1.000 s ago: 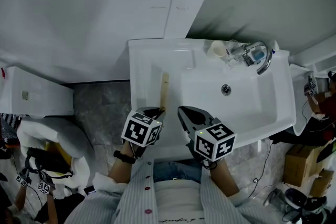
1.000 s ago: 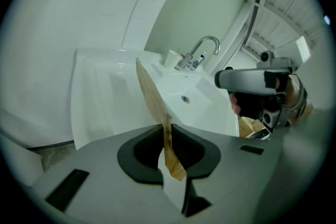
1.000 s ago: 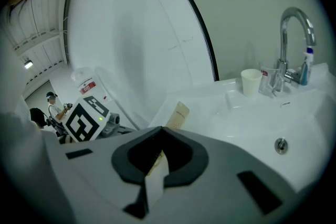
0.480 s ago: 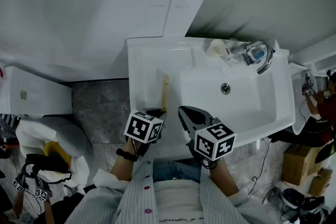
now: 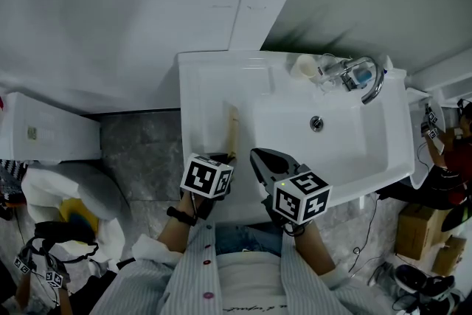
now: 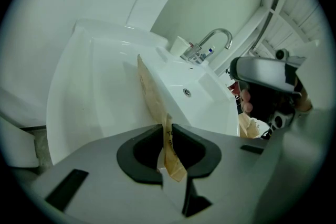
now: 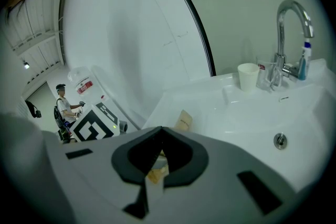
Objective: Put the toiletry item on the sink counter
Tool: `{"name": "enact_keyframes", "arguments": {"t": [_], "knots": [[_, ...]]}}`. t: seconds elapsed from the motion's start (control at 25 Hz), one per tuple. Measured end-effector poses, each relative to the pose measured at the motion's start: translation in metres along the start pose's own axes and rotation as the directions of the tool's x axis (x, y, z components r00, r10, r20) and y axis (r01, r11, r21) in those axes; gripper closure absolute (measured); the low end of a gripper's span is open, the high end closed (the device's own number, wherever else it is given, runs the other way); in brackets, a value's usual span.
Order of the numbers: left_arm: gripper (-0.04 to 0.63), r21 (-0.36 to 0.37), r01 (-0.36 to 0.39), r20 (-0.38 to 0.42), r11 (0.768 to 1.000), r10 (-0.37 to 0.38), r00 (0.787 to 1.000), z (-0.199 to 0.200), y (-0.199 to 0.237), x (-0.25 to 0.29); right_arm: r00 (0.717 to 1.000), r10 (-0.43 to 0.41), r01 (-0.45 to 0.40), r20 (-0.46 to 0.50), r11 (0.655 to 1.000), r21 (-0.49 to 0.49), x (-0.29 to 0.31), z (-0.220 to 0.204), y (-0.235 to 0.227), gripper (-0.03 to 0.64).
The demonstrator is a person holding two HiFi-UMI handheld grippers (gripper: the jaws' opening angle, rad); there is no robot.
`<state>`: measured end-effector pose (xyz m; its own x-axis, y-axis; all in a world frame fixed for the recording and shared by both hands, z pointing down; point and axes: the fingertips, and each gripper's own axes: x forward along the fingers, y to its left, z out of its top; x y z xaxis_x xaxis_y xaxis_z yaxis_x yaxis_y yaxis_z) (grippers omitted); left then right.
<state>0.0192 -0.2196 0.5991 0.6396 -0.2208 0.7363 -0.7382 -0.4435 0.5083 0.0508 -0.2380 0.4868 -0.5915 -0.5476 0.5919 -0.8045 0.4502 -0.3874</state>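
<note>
The toiletry item is a long flat tan paper packet [image 5: 232,130]. It lies on the white sink counter [image 5: 199,96], left of the basin, pointing away from me. My left gripper [image 5: 224,157] is at its near end. In the left gripper view the packet [image 6: 149,94] runs out between the jaws of the left gripper [image 6: 167,129], which still touch it while opening slightly. My right gripper [image 5: 257,156] hovers just right of it over the basin's front rim, shut and empty. In the right gripper view the packet's far end [image 7: 182,120] shows beyond the right gripper [image 7: 160,132].
A chrome faucet [image 5: 370,82], a white cup [image 5: 302,68] and small bottles stand at the basin's back right. A white toilet [image 5: 51,135] stands on the left. Another person [image 5: 450,136] is at the right edge, with cardboard boxes [image 5: 424,232] on the floor.
My left gripper has shifted slightly right and forward with the packet's near end. The right gripper has stayed in place.
</note>
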Motion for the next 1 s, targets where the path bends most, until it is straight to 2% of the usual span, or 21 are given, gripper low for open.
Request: {"name": "enact_keyframes", "arguments": {"t": [0.2, 0.48, 1.0], "knots": [[0.513, -0.006, -0.011, -0.004, 1.000, 0.011, 1.000, -0.001, 0.000, 0.001, 1.000, 0.002, -0.002, -0.002, 1.000, 0.002, 0.000, 0.000, 0.000, 0.606], [0.448, -0.026, -0.018, 0.027, 0.999, 0.019, 0.999, 0.005, 0.000, 0.000, 1.000, -0.004, 0.004, 0.000, 1.000, 0.009, -0.002, -0.003, -0.002, 0.606], [0.422, 0.041, -0.060, 0.040, 0.997, 0.059, 0.997, 0.008, 0.001, -0.008, 1.000, -0.011, 0.011, 0.008, 1.000, 0.006, -0.005, -0.004, -0.002, 0.606]]}}
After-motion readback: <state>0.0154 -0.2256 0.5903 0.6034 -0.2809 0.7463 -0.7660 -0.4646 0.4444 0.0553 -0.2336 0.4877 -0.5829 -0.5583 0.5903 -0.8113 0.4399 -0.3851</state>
